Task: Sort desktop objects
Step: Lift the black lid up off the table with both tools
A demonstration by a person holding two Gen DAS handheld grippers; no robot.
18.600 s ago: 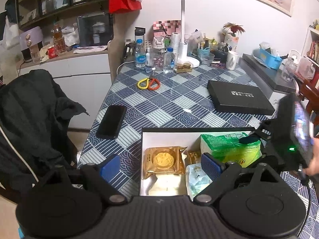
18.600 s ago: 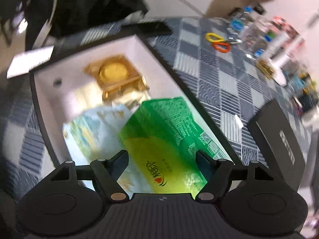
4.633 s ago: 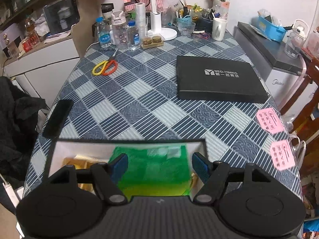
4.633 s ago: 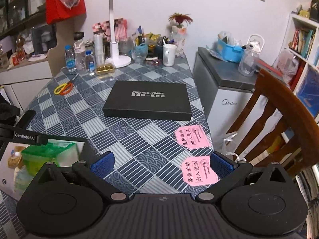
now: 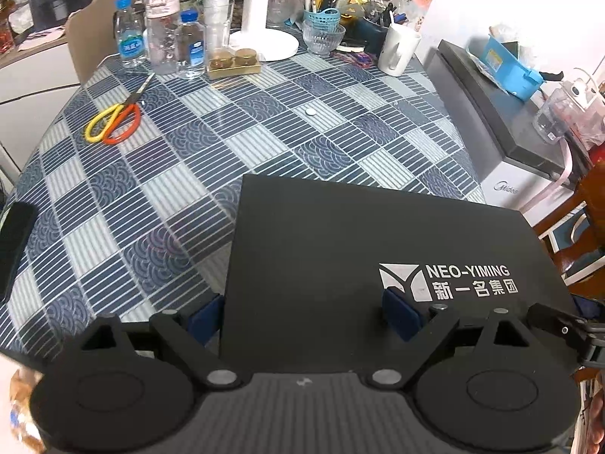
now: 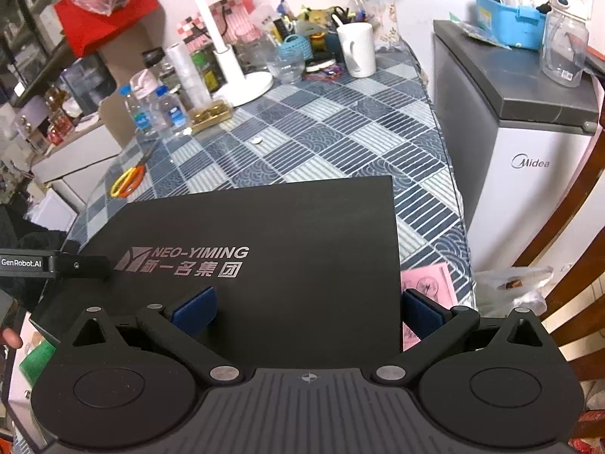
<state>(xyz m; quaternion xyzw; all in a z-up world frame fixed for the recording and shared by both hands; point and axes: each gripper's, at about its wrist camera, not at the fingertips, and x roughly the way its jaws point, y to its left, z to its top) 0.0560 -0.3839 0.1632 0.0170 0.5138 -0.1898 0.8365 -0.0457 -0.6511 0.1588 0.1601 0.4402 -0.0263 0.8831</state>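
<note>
A black lid point(image 5: 340, 246) printed NEO-YIMING lies flat at the near edge of the table, over the white box. My left gripper point(image 5: 302, 317) is open and straddles the lid's left edge: one blue pad point(image 5: 206, 319) is outside the edge, the other rests on top. My right gripper point(image 6: 308, 314) is open too and straddles the lid's point(image 6: 283, 227) right edge in the same way. A strip of the white box with the green packet point(image 6: 34, 355) shows at the lower left. The rest of the box is hidden under the lid.
Yellow and orange scissors point(image 5: 113, 121) and a black phone point(image 5: 13, 242) lie on the checked tablecloth to the left. Bottles point(image 5: 162, 34), a lamp base point(image 5: 264, 41) and a white mug point(image 5: 397, 49) crowd the far edge. Pink notes point(image 6: 427, 283), a small fridge point(image 6: 529, 143) and a wooden chair point(image 6: 574, 265) are on the right.
The black lid has moved from the middle of the table to the near edge, over the open box. Both grippers now straddle its sides instead of hovering clear of it.
</note>
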